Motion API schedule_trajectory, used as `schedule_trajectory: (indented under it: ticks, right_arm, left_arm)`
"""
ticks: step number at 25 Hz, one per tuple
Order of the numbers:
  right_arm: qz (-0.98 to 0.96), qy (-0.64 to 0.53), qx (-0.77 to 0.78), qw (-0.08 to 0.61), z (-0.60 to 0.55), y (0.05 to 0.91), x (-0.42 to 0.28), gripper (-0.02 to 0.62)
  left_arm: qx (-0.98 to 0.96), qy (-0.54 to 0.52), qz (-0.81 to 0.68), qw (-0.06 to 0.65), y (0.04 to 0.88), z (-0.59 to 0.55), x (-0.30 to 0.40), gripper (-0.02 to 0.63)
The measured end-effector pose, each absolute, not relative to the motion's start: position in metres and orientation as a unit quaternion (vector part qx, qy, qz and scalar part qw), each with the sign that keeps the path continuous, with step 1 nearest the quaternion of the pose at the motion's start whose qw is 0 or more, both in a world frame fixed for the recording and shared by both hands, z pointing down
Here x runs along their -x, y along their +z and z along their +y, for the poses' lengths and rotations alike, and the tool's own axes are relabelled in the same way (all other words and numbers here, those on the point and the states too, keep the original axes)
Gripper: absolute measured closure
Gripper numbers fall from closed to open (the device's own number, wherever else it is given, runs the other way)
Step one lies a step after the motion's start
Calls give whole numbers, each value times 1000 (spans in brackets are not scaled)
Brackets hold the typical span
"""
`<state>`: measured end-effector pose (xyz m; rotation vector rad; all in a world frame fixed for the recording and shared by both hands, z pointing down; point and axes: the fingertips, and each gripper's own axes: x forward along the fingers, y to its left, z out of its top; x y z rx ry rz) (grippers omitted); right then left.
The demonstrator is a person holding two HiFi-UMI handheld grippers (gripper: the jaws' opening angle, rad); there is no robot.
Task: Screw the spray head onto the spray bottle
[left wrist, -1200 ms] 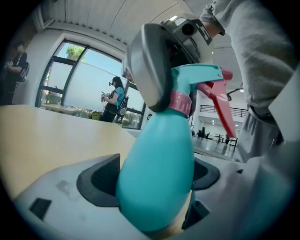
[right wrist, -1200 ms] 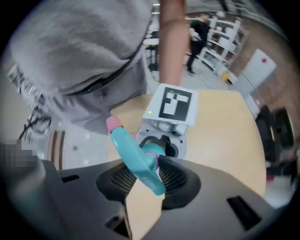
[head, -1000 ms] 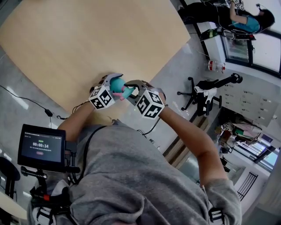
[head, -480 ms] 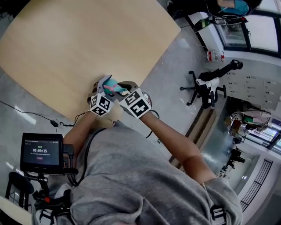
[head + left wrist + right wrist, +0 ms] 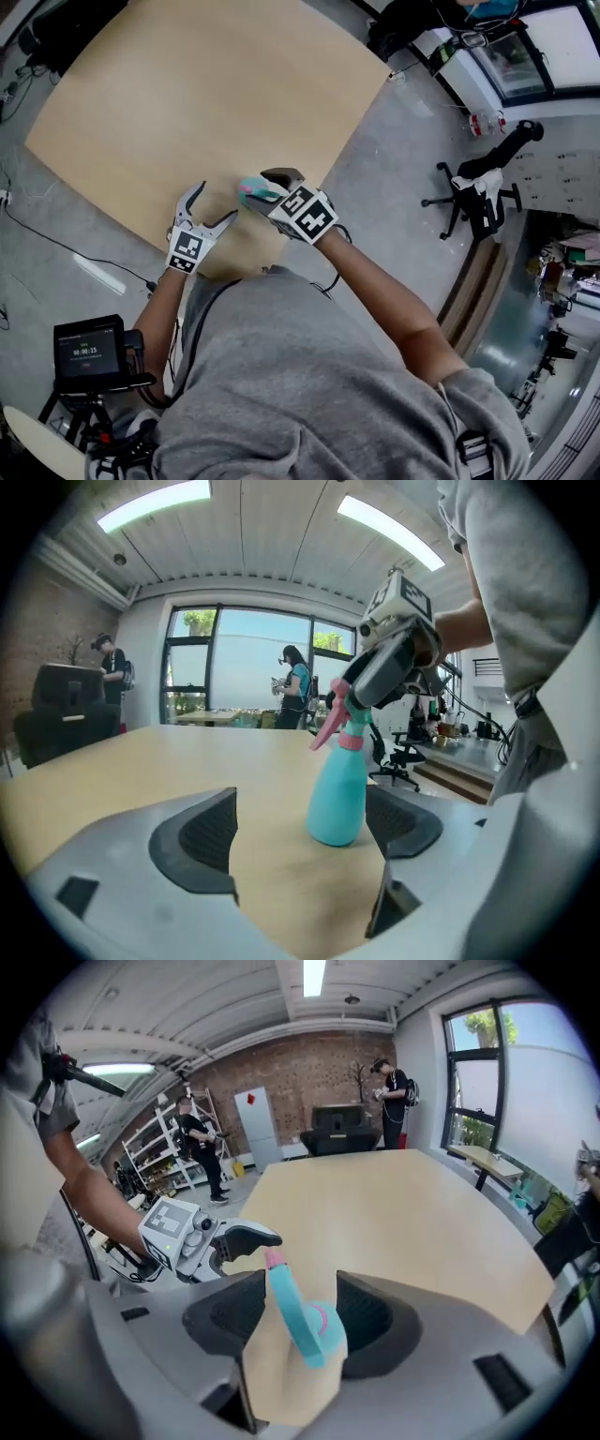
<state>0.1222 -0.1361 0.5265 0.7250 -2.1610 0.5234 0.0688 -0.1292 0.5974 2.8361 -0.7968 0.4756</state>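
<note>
A teal spray bottle (image 5: 337, 794) stands upright on the wooden table (image 5: 187, 94) near its front edge, with the pink-and-teal spray head (image 5: 337, 722) on its neck. My right gripper (image 5: 264, 187) hangs over the top of the bottle (image 5: 249, 190). Its jaws have just been opening, and the spray head (image 5: 300, 1321) sits between them with a gap on each side. My left gripper (image 5: 214, 204) is open and empty, to the left of the bottle and apart from it. In the right gripper view, the left gripper (image 5: 225, 1244) shows just beyond the spray head.
The table's front edge runs close behind the bottle, with grey floor (image 5: 394, 150) below it. An office chair (image 5: 478, 192) stands off to the right. A small screen (image 5: 89, 352) sits low on the left. People stand far off by the windows and the brick wall.
My left gripper has let go of the bottle and swung away to the left. The bottle now stands on the table, and the right jaws stand wider around the spray head.
</note>
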Motion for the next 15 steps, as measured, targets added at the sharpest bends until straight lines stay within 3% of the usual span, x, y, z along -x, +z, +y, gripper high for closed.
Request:
schedule_trajectory:
  ticks: [5,11,12,15]
  right_arm:
    - [-874,203,-301,323,-139,487,-137,377]
    - [-904,177,-352,165,-173,425,-133,380]
    - [-909,162,-358,140,-171,407,-134,386]
    - [-919,106,-374,71,-148,342,-156,558]
  left_arm:
    - [-918,105,-370,98,550,-149,-7,199]
    - [-901,14,-428,73,467,-179,35,218]
    - [-901,5,-429,62,448,-175,34,246]
    - [-905,-10,-425,28,379,-142,14,425]
